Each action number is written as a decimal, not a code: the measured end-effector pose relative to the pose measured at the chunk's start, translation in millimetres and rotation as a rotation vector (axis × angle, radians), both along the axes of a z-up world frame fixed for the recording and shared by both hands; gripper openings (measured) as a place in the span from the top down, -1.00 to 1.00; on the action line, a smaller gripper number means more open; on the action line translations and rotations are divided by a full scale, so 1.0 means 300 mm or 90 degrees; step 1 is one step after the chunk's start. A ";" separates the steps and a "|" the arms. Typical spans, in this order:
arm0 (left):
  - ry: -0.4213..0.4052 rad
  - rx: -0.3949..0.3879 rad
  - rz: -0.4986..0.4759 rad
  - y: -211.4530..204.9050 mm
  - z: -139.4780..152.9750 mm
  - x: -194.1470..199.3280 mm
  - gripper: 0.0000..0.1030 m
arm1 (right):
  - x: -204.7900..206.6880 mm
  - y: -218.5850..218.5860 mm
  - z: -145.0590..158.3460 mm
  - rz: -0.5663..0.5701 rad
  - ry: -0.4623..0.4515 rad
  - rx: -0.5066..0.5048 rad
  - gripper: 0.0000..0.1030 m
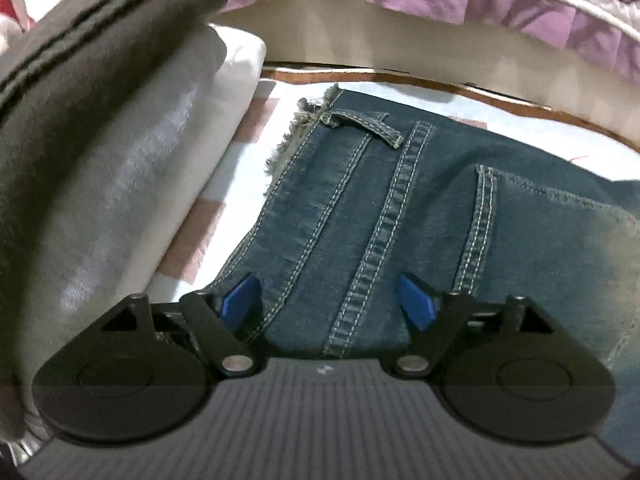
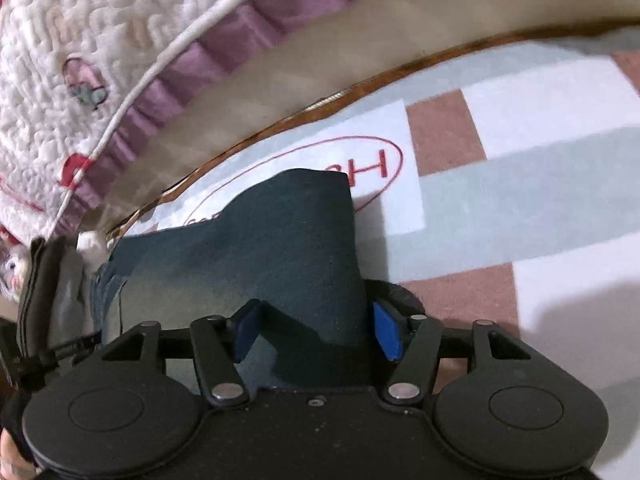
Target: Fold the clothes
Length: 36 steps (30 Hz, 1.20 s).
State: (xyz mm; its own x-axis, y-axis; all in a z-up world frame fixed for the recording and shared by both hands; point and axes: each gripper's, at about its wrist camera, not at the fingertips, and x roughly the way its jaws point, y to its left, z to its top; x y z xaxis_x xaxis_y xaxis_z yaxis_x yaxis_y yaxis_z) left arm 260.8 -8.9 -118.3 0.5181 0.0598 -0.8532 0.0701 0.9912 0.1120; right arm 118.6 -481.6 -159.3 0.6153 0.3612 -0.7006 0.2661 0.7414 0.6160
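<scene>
Blue jeans (image 1: 400, 208) lie flat on a checked blanket (image 1: 256, 128), their frayed edge and a belt loop toward the far side. My left gripper (image 1: 328, 302) hovers low over the stitched seams, open, with its blue pads (image 1: 240, 300) wide apart and nothing pinched. In the right wrist view, a thick fold of the jeans (image 2: 288, 240) fills the gap between the blue pads (image 2: 386, 334). My right gripper (image 2: 316, 332) is partly closed and appears shut on that fold, which casts a shadow on the blanket (image 2: 520, 184).
A stack of folded clothes (image 1: 100, 160), dark grey over grey and white, stands close on the left. A quilted cover with a purple ruffle (image 2: 192, 64) hangs beyond the brown-edged blanket border (image 1: 520, 100). The blanket stretches bare to the right.
</scene>
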 end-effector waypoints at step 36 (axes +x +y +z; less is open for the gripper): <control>-0.030 -0.103 -0.190 -0.423 -0.029 -0.091 -0.14 | -0.104 0.049 -0.068 -0.008 0.056 0.169 -0.15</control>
